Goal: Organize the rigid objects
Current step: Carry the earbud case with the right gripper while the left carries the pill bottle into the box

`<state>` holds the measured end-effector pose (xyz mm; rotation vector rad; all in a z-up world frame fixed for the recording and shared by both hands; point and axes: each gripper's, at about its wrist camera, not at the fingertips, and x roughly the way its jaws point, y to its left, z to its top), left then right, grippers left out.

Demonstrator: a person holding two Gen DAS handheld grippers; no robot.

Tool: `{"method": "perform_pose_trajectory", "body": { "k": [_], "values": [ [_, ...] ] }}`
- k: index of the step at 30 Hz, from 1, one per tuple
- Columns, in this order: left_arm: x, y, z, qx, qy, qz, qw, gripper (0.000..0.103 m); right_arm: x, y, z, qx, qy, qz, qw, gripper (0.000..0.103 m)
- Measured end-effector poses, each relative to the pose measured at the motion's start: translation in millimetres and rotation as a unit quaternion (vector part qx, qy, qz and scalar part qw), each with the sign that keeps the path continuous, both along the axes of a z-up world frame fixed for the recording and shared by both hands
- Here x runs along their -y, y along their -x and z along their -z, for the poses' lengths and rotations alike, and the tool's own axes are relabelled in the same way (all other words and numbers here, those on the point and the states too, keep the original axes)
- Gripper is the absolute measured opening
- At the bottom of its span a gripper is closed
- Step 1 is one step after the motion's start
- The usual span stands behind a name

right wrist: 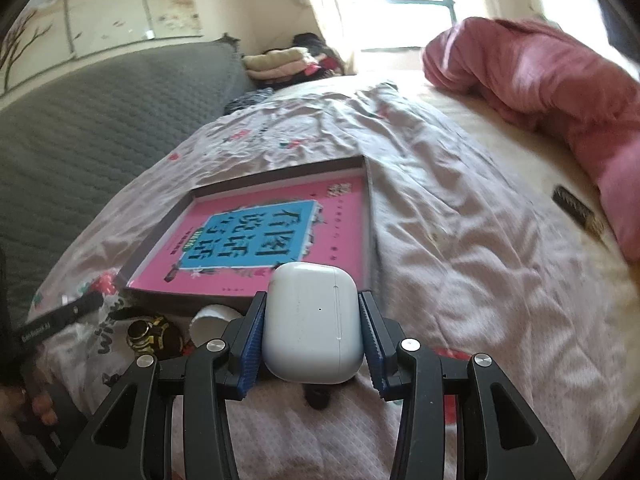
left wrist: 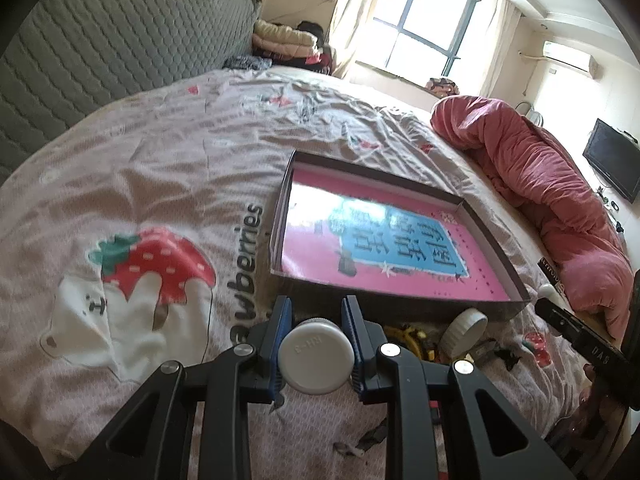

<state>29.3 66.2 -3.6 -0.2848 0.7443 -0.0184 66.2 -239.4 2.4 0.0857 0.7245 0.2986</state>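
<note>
The left gripper (left wrist: 316,344) is clamped on a small white bottle (left wrist: 317,360), the right gripper (right wrist: 313,340) on a white earbud case (right wrist: 314,324), both held just near of the shallow box (left wrist: 486,236) (pink book inside). Carry each over the near wall, lower flat, well apart, then let go.

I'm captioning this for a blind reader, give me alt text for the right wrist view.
The right gripper holds a white earbud case above a wrinkled bedsheet. Just beyond lies a shallow box with a pink and blue book inside; a red blanket is bunched at the far right.
</note>
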Motion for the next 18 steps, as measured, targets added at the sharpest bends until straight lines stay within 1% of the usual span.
{"method": "perform_pose_trajectory", "body": {
  "k": [4, 10, 18],
  "values": [
    [6, -6, -5, 0.009, -0.006, 0.002, 0.9999, 0.027, -9, -6, 3, -0.001, 0.001, -0.009, 1.000, 0.045],
    [13, -21, -9, 0.022, -0.015, 0.001, 0.9996, 0.027, -7, -19, 5, -0.003, -0.006, 0.007, 1.000, 0.045],
    [9, -43, -1, 0.026, -0.014, -0.016, 0.9994, 0.027, -1, -37, 9, -0.004, -0.011, 0.026, 1.000, 0.045]
  ]
}}
